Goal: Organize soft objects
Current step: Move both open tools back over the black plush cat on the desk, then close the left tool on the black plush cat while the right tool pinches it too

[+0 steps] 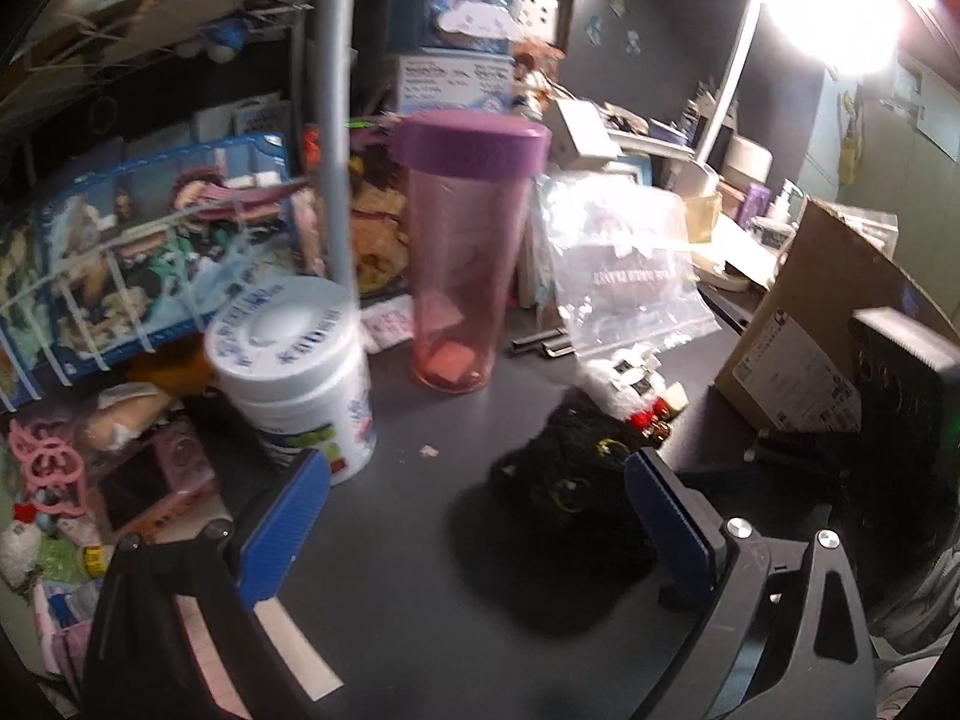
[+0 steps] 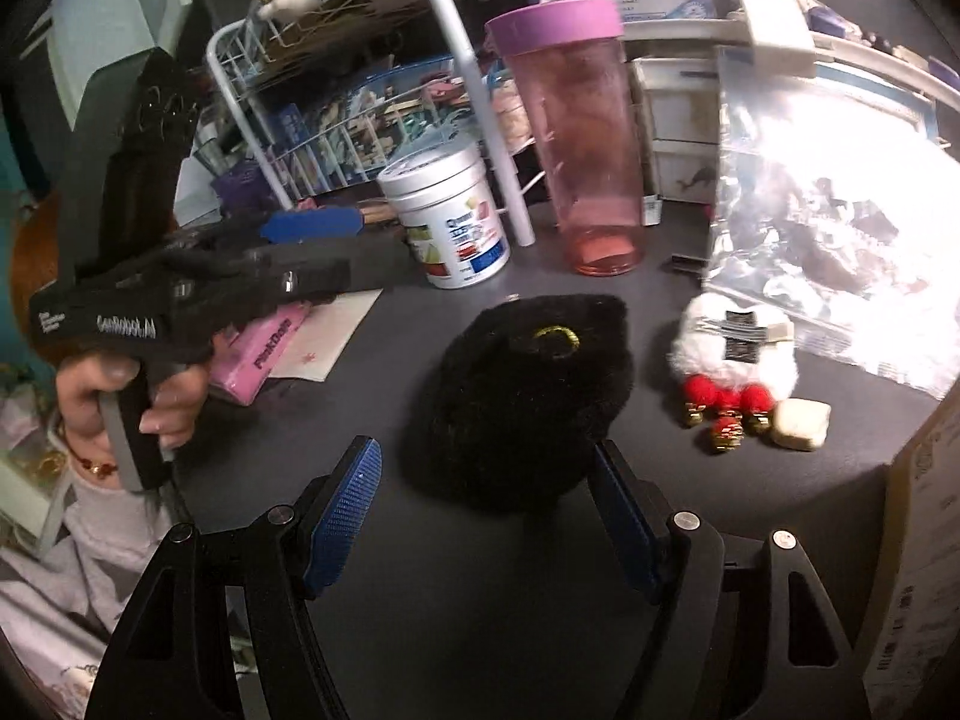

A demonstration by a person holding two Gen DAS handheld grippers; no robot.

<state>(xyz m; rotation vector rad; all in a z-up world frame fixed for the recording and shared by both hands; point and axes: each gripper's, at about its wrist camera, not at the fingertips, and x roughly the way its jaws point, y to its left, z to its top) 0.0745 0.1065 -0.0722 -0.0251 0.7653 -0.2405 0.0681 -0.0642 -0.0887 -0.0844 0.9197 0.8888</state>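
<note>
A lamp (image 1: 834, 12) blazed at upper right of the dim, soft-focused left view, glare whitened a plastic bag (image 2: 840, 228), and fisheye edges curved darkly.

On your left tool's black body (image 2: 198, 294), white lettering reads "GenRobot.AI". The pink packet (image 2: 264, 354) lying beneath it says "PinkDoll". Print on the white tub (image 2: 456, 222) is too blurred to read.

Black plush (image 2: 522, 396) w/ yellow ring; white fluffy toy (image 2: 735, 342) w/ red pompoms; pink tumbler (image 2: 591, 150), purple lid; table (image 2: 480, 600) dark grey; fingers (image 2: 345, 516) blue, ribbed.
</note>
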